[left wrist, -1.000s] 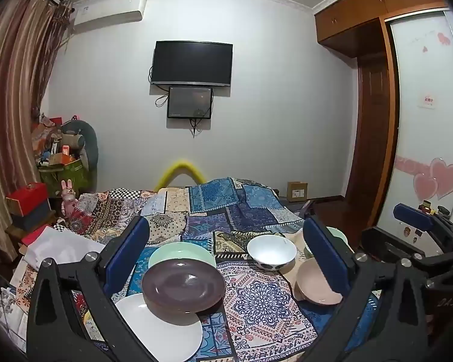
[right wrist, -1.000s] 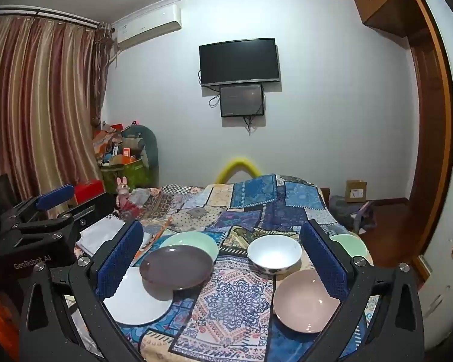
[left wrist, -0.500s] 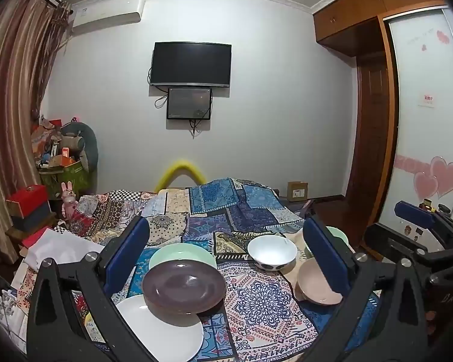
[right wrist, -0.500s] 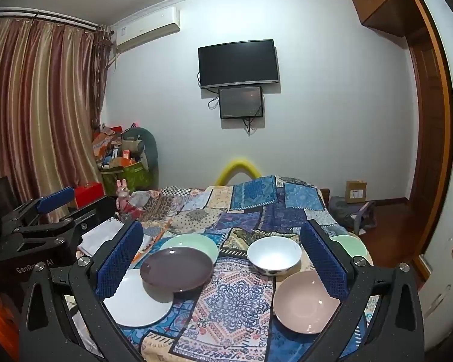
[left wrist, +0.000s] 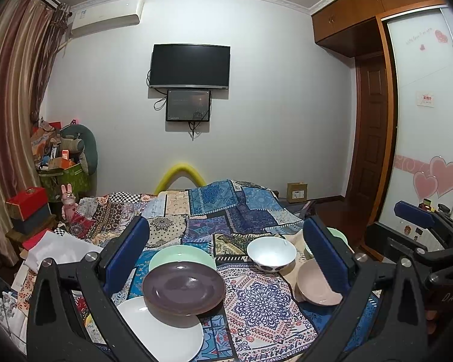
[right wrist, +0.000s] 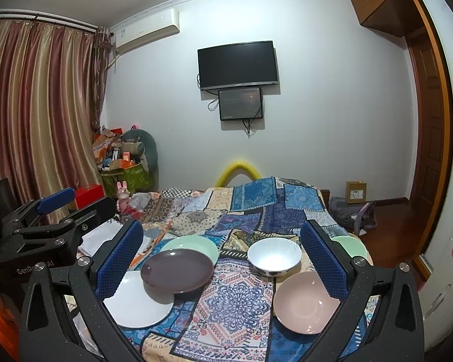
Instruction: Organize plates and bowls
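Both of our hand-held grippers are released and empty: the left hand-held gripper (left wrist: 225, 255) and right hand-held gripper (right wrist: 222, 252) hover over the bed (right wrist: 256, 202). Just ahead, the brown plate (right wrist: 177, 270) overlaps the white plate (right wrist: 137, 304) and green plate (right wrist: 193, 246). To the right sit the white bowl (right wrist: 274, 256), pink bowl (right wrist: 303, 301) and green bowl (right wrist: 348, 246).

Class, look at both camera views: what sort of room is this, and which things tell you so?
Most likely a bedroom: a bed under a patchwork quilt, a wall-mounted TV, and a built-in wardrobe beside the door.
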